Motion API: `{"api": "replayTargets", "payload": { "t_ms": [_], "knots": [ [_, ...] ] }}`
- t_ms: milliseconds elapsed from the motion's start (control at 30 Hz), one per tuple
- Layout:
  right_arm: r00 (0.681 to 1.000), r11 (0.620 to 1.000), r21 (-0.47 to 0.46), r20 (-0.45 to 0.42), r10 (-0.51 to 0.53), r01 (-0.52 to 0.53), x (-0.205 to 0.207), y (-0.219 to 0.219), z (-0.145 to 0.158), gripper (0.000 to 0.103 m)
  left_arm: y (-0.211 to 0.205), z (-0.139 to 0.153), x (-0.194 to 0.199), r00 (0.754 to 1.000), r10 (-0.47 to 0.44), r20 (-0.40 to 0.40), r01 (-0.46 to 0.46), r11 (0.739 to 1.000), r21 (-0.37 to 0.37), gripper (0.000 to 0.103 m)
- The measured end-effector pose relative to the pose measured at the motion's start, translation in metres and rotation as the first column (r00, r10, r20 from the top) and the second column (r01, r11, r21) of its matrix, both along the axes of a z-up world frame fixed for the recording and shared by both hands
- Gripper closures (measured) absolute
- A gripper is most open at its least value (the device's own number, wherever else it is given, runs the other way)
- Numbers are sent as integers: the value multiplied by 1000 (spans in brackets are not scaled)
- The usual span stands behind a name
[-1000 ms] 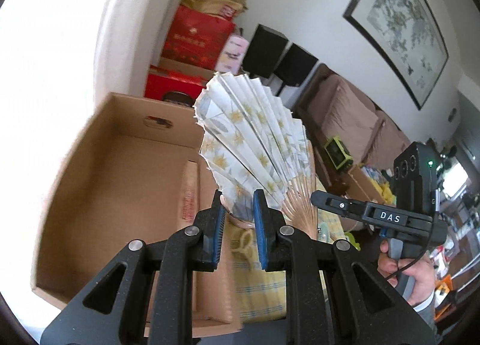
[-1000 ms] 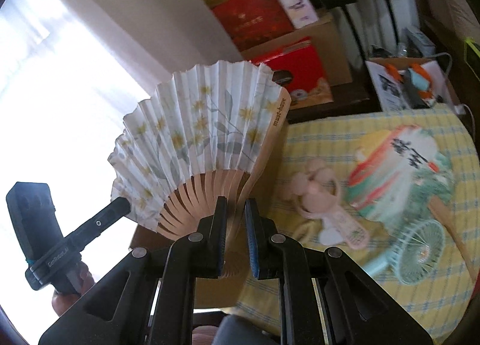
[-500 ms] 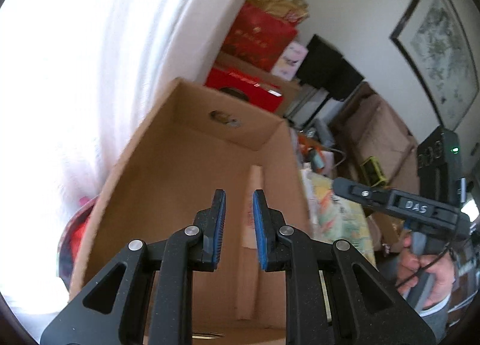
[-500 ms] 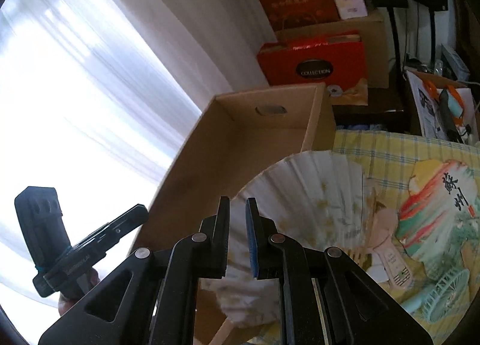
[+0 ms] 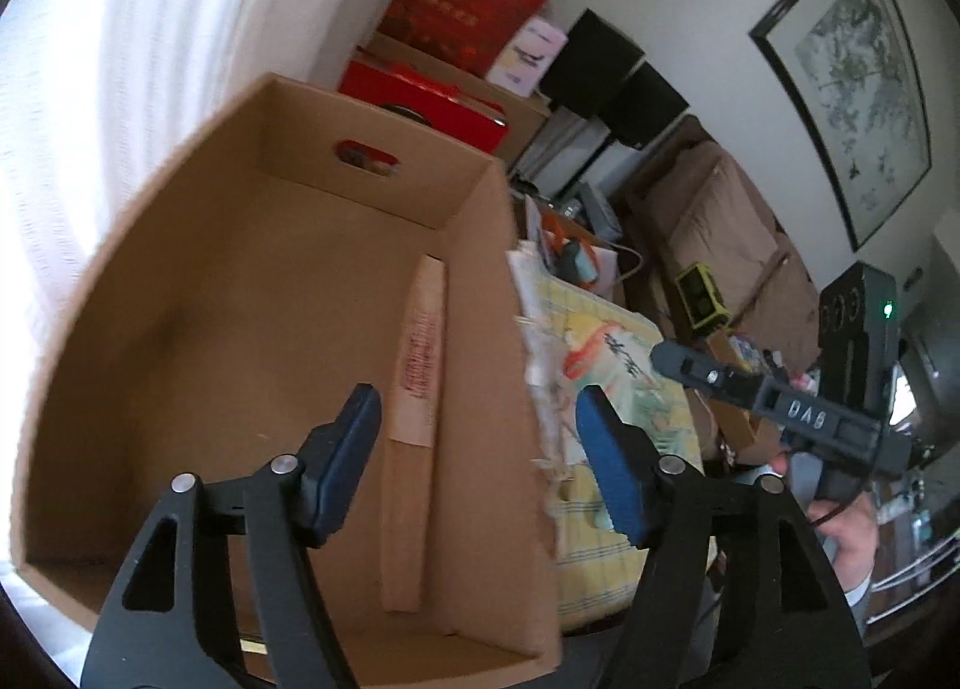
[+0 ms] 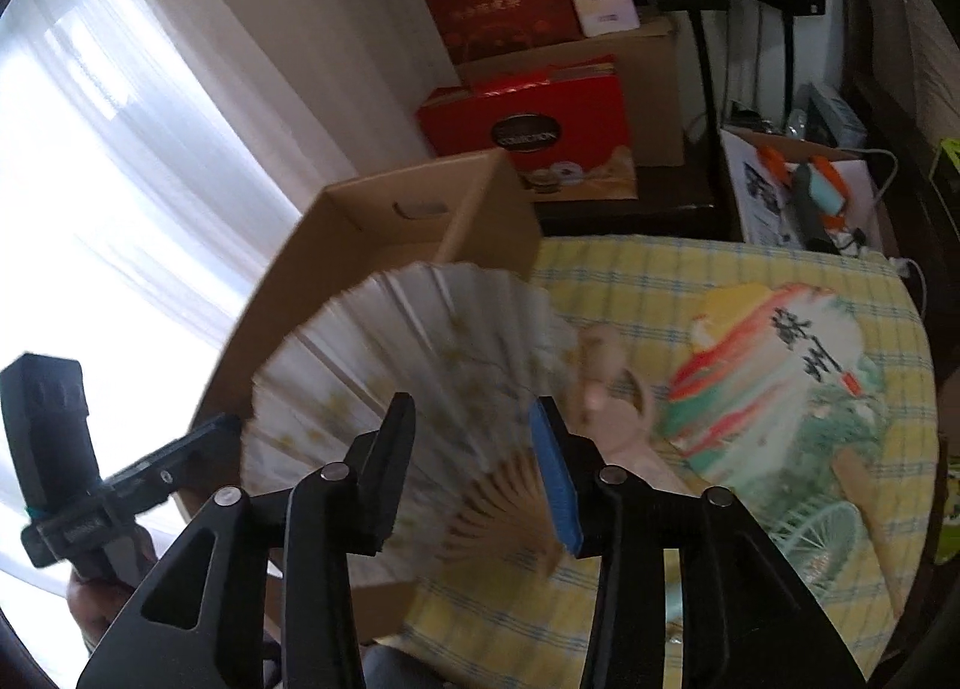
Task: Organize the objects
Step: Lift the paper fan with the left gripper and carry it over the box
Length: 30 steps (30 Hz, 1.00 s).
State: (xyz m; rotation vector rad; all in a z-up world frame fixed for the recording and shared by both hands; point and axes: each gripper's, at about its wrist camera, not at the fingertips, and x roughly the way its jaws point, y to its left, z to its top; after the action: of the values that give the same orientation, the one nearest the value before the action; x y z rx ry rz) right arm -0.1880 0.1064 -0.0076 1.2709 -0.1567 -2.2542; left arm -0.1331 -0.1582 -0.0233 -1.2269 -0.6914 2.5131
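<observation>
Jaws apart on the left hand-held gripper (image 5: 477,467), holding nothing, aimed into a cardboard box (image 5: 198,293) from above its near right wall. Inside, along that wall, one closed folding fan (image 5: 417,383) lying flat, pale with red print; otherwise bare cardboard floor as far as visible.

Jaws apart too on the right hand-held gripper (image 6: 474,470), empty, hanging over an open paper fan (image 6: 414,365). Fan spread wide, white with small yellow flowers, blurred, lying across the box's near corner and partly over the surface (image 6: 624,293) with its yellow checked cloth; hard to say whether resting or falling. Clamped by neither gripper.

Further out on the cloth: a pink handheld fan (image 6: 606,383) just beside the paper fan, a round painted fan (image 6: 774,371) with red and green bands to the right, and a pale green wire-guard fan (image 6: 822,527) near the front edge.

Judged progress: early. One fan boxed, the open paper one at the rim but not properly in, probably needing folding or nudging. Three more fans left to move.
</observation>
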Motion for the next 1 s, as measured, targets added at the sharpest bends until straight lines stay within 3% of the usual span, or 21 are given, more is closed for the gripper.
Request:
{"api": "replayTargets", "payload": {
  "t_ms": [133,233,267,300,367,733,1000],
  "knots": [
    [1000,1000,14,11,-10,10,6,13,-12,59,22,-5,-11,999,-26,31,26,1000,-8,38],
    [1000,1000,19,27,-14,14,10,20,-23,59,33,-15,-23,997,-45,69,43,998,36,41],
    [999,1000,20,32,-16,16,10,22,-26,59,35,-17,-26,996,-54,71,51,997,51,53],
    [999,1000,18,38,-18,17,11,24,-29,57,38,-19,-28,996,-63,70,59,997,58,78],
    [999,1000,16,47,-17,16,14,29,-34,54,39,-17,-31,997,-54,62,52,998,43,95],
    [993,997,-71,112,26,-18,17,33,-63,46,6,14,-18,1000,-5,-29,6,999,41,98],
    [983,981,-191,169,69,-36,14,17,-74,46,-24,-7,-19,999,45,19,-46,998,48,96]
  ]
}}
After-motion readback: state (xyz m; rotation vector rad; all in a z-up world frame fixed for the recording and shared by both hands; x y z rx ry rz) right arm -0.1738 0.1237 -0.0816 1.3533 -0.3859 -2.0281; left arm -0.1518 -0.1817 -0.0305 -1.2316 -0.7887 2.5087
